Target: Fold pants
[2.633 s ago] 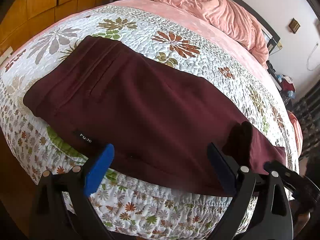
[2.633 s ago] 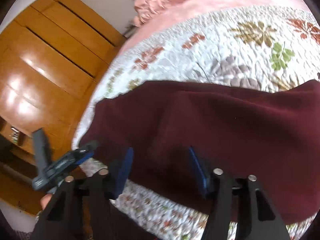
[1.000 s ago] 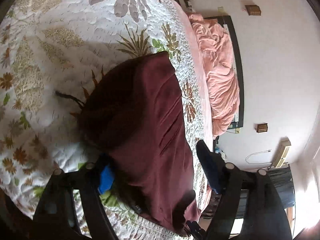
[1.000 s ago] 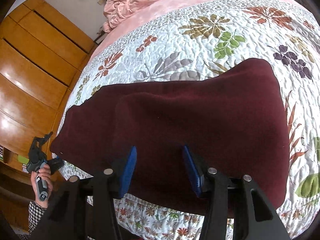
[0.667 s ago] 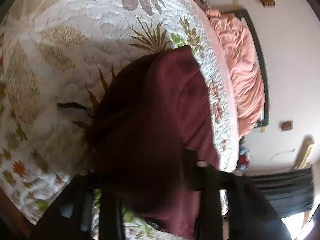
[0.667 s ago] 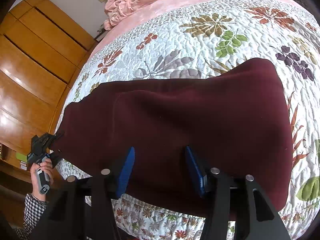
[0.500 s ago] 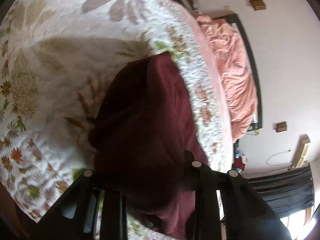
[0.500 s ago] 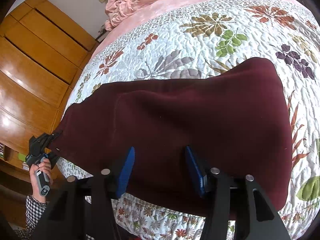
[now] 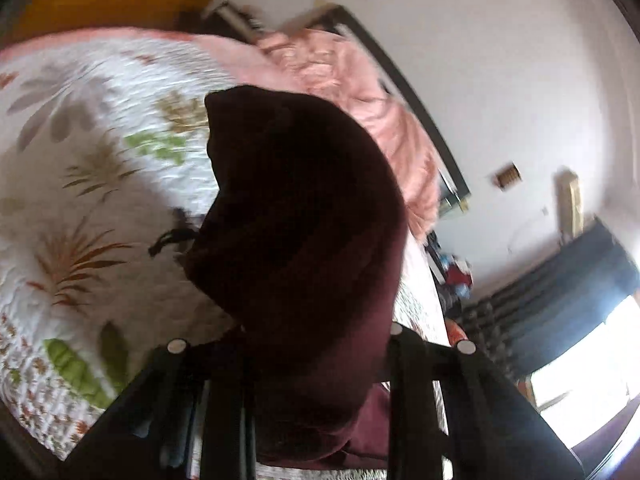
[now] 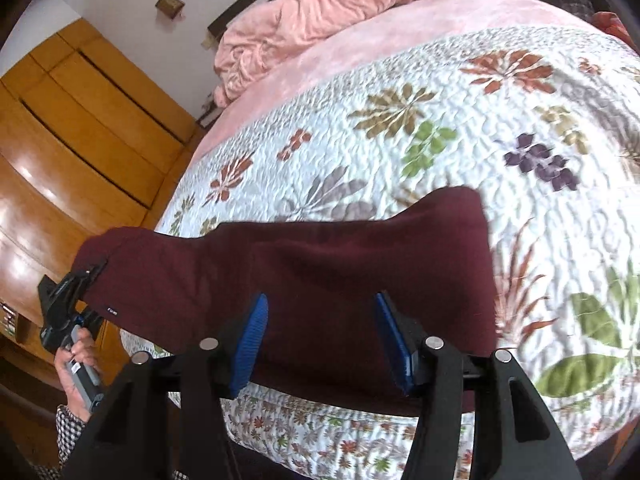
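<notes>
A flowered quilt [image 10: 460,128] covers the bed, maroon pants [image 10: 320,276] lying near its edge. The left gripper [image 10: 90,276] pinches one lifted end. The right gripper [image 10: 318,340], jaws spread and just opening, hovers over the pants.

L claw [image 10: 86,276], gripped by a hand [image 10: 78,354] w/ checked sleeve, is clamped tight on cloth, while R claw [image 10: 320,336] has just been opening, blue pads [image 10: 250,334] apart, touching nothing.
</notes>
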`<act>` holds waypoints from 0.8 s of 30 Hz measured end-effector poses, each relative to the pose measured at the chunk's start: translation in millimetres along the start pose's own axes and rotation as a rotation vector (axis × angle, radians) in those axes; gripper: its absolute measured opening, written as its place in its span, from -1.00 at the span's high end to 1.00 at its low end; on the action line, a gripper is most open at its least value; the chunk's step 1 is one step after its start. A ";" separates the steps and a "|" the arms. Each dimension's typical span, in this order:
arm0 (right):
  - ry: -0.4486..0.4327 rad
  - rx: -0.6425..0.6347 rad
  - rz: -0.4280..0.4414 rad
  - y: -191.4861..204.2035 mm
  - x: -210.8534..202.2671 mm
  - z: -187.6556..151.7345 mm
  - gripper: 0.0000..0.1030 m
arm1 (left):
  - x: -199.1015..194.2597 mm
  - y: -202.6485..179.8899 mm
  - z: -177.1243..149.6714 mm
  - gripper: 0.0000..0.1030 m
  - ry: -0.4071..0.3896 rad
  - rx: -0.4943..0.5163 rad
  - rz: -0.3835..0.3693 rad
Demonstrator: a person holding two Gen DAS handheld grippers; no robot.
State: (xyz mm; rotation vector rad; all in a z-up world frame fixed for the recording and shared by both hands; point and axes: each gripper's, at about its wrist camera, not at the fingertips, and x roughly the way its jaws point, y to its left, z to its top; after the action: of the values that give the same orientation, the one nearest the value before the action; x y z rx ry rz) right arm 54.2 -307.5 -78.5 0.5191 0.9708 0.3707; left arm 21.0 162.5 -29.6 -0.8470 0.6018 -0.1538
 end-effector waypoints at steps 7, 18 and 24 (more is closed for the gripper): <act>-0.027 0.036 -0.007 -19.3 -11.4 -1.2 -0.10 | 29.8 -87.8 -40.4 0.56 0.102 0.260 -0.048; -0.020 0.051 0.006 -30.6 -7.6 -9.4 -0.11 | 103.9 -140.5 -135.0 0.55 0.307 0.512 -0.003; -0.010 0.024 0.011 -28.2 -5.7 -11.9 -0.11 | 130.0 -132.3 -171.2 0.52 0.406 0.559 0.052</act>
State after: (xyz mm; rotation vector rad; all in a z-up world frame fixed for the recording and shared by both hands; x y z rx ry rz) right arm 43.0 -330.6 -96.2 0.5480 0.9637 0.3662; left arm 46.8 -84.4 -75.3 -0.2538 0.9049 -0.4313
